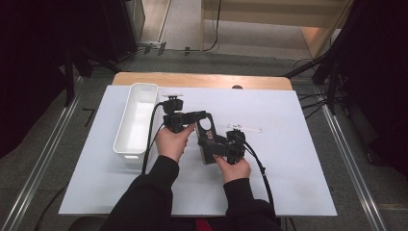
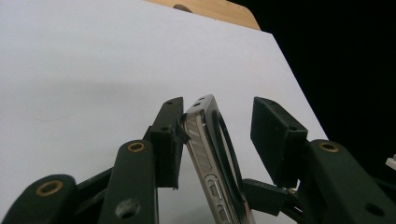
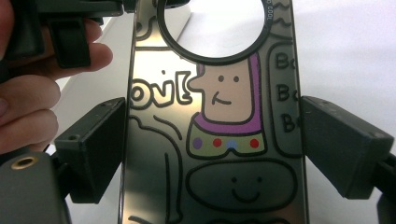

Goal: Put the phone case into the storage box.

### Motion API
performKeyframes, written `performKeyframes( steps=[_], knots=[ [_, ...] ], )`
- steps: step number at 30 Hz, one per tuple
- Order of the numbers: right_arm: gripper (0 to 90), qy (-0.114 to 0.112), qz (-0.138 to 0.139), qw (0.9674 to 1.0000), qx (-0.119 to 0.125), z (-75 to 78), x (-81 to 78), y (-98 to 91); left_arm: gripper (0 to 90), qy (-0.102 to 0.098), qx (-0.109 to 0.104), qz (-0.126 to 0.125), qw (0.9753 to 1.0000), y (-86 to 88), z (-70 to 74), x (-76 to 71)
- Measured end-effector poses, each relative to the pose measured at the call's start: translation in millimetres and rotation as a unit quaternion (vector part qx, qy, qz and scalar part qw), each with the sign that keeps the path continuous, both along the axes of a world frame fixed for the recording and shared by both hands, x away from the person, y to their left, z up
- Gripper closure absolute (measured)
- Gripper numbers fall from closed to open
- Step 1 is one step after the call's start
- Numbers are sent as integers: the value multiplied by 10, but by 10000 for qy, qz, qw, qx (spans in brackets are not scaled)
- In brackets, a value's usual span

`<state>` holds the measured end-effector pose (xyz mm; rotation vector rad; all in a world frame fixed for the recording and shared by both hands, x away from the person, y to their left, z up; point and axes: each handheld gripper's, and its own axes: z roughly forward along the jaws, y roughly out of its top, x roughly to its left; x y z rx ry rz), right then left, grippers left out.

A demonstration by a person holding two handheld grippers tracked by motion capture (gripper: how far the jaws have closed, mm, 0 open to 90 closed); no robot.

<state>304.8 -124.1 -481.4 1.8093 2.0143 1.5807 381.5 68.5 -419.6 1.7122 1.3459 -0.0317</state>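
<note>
Phone case (image 3: 215, 140): printed cartoon back, ring at top; held above counter (image 1: 288, 144), right of white bin (image 1: 137, 120). Right hand-held gripper (image 1: 219, 147) clamps its long edges. Left hand-held gripper (image 2: 219, 135) straddles upper end edge-on; left pad touching, right pad apart, not yet clenched.
</note>
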Motion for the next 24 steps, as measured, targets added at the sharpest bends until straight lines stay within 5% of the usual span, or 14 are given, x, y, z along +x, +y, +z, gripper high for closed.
performKeyframes(
  steps=[15, 24],
  knots=[
    [108, -72, -50, 10000, -15, 7, -12, 33, 680, 144, -4, 171, 9997, 27, -27, 14],
    [108, -47, -30, 10000, 49, -10, 0, 68, 734, 257, -322, 210, 9989, 85, -53, 24]
  ],
)
